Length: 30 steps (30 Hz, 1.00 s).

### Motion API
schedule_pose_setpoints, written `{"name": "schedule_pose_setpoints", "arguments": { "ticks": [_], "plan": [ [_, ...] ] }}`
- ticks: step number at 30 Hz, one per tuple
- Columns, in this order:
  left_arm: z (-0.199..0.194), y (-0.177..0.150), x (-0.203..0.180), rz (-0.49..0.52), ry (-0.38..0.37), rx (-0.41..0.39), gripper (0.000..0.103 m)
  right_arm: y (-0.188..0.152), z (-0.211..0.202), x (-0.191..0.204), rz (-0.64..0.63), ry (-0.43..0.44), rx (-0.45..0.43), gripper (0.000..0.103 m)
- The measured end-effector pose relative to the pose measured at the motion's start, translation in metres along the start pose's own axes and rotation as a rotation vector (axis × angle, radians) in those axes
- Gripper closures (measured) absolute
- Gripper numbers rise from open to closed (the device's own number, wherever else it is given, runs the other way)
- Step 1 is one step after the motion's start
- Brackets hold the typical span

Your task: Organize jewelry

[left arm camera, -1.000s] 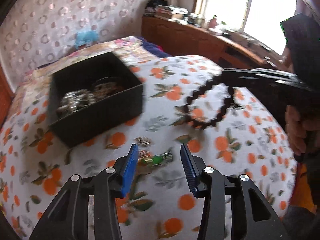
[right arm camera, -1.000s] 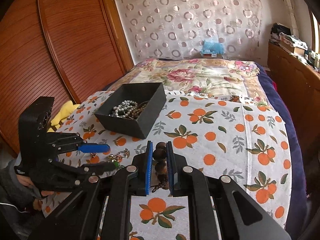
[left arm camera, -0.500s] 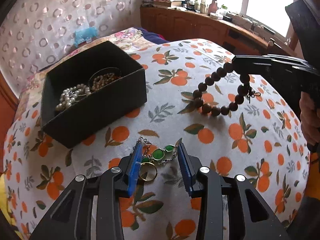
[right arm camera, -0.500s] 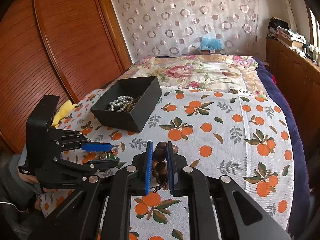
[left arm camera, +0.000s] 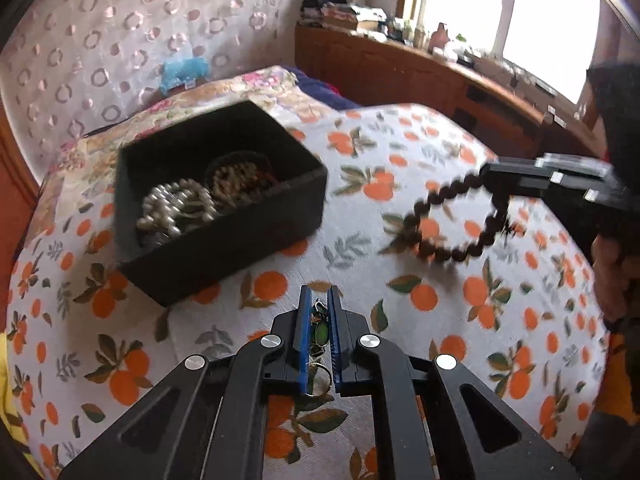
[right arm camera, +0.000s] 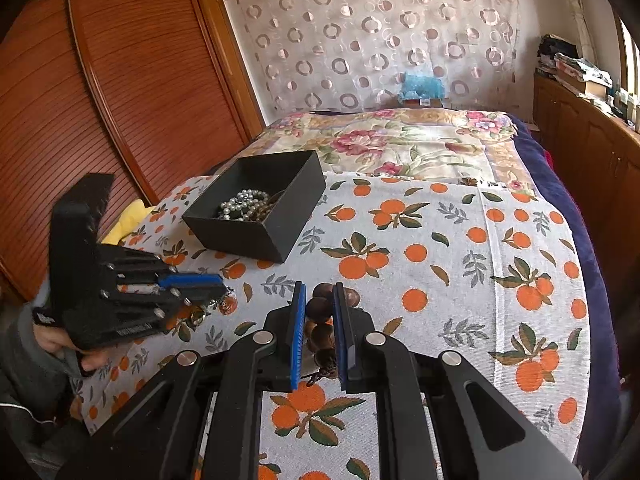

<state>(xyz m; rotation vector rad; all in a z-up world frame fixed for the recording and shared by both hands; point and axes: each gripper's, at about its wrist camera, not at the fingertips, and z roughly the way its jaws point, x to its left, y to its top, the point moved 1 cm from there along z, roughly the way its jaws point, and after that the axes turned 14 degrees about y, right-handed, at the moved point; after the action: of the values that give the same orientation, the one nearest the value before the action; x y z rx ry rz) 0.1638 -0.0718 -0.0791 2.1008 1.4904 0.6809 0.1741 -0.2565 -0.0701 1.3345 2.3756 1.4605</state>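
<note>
**Both Pieces in Hand, the Box Waiting**

Fingers of the left gripper were pinched narrow on a green-stone chain piece, its gold ring dangling below the pads just above the orange-print cloth on the bed. Over on the right, the right gripper had its blue pads squeezed onto a dark wooden bead bracelet, and in the left wrist view the loop hung free from those fingertips, blurred, clearly swaying. Two pieces up, both clear of the cloth!

Between them sat the black jewelry box, open-topped, already carrying a pearl strand and a brownish beaded coil. It lay ahead of the left gripper and to the left of the hanging bracelet, near but not touching either.

Here was the danger, as I judged it. That bracelet was held by only a bead or two, so a quick swing could roll the round beads out of the pads and drop the loop short of the box. The chain was thin and caught edge-on; it could slide through the narrow gap, or its ring could snag the box wall on the way over. And with both tools heading for one small opening, they could bump each other or shove the light box along the soft bed.
</note>
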Motion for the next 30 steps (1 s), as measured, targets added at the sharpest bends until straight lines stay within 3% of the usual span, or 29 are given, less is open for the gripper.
{"name": "schedule_pose_setpoints", "arguments": {
  "ticks": [9,21,30],
  "plan": [
    [-0.038,0.020,0.027,-0.079,-0.025,-0.089,0.096,0.005,0.000,0.006,-0.022,0.009,-0.002,0.088],
    [-0.072,0.046,0.055,-0.113,0.043,-0.198,0.096,0.046,-0.002,0.038,-0.115,0.047,-0.040,0.088],
    [-0.069,0.071,0.079,-0.145,0.100,-0.232,0.096,0.084,-0.004,0.064,-0.192,0.066,-0.079,0.088]
  ]
}}
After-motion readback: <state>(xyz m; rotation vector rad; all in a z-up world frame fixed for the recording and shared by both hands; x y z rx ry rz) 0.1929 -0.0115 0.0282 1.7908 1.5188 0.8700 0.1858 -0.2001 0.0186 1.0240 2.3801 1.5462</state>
